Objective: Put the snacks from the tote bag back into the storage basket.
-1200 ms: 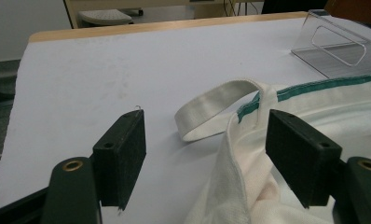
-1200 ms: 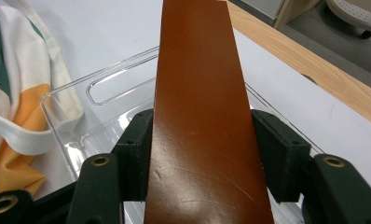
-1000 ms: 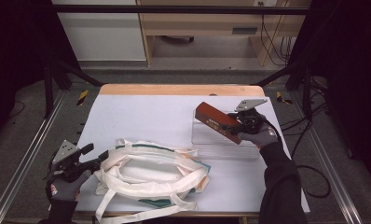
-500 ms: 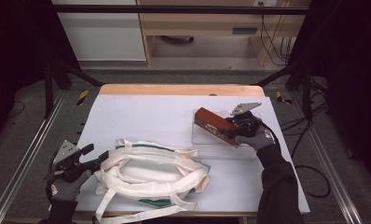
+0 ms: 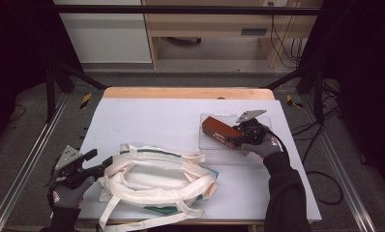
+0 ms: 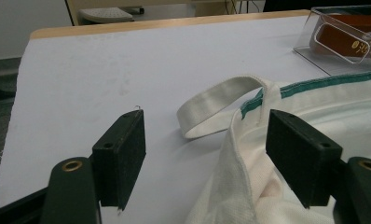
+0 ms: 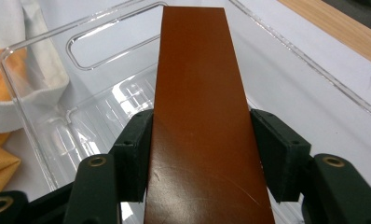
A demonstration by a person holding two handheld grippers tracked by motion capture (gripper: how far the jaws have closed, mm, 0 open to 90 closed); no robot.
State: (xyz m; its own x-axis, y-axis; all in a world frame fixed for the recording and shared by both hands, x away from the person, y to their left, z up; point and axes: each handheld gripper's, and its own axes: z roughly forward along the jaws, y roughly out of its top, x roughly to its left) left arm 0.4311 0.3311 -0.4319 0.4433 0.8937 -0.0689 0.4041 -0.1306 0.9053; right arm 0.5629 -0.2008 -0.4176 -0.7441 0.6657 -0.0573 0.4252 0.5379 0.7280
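From the high view, your right gripper (image 5: 236, 137) grasps one brown box (image 5: 218, 130) over one clear tray (image 5: 258, 155) near the counter's (image 5: 152, 116) right edge; the far half lies bare. Your left gripper (image 5: 95, 164) sits at the left edge beside one cloth bag (image 5: 156, 180).

In the left gripper view, the jaws stand released astride the bag's rim (image 6: 239, 163).

In the right gripper view, both pads (image 7: 138, 154) press the box's (image 7: 197, 116) sides, inside the tray's walls (image 7: 34, 46).
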